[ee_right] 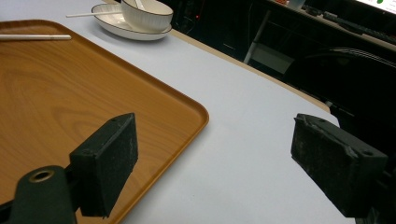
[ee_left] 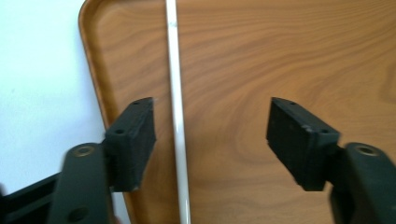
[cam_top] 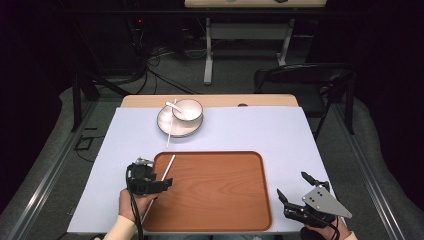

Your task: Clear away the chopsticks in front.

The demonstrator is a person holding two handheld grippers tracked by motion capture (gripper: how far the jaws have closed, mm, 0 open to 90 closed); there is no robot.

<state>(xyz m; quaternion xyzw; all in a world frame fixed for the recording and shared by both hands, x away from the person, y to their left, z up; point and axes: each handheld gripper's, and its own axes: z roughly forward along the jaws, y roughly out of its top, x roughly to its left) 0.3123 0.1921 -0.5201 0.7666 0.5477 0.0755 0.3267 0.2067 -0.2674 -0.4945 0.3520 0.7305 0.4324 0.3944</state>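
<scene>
Chopstick point(ee_left: 176, 107), white and thin, lies flat on the wooden tray point(cam_top: 215, 200) near the tray's left rim, between the spread jaws of the left gripper point(cam_top: 162, 184), whose pads stand off it on both sides and press on nothing. Its long axis runs along that rim, one end pointing up toward the tray's far left corner and the bowl point(cam_top: 187, 110) beyond, the other toward the tray's near edge. A second chopstick point(cam_top: 170, 134) leans off the plate point(cam_top: 172, 127) beyond the tray's far edge.

Risks, as I judge them: the stick is round and light, so a jaw brushing it on the way up could roll it or flick it over the low rim.

By the tray's right near corner, the right gripper point(cam_top: 295, 187) hangs with jaws wide and empty.
</scene>
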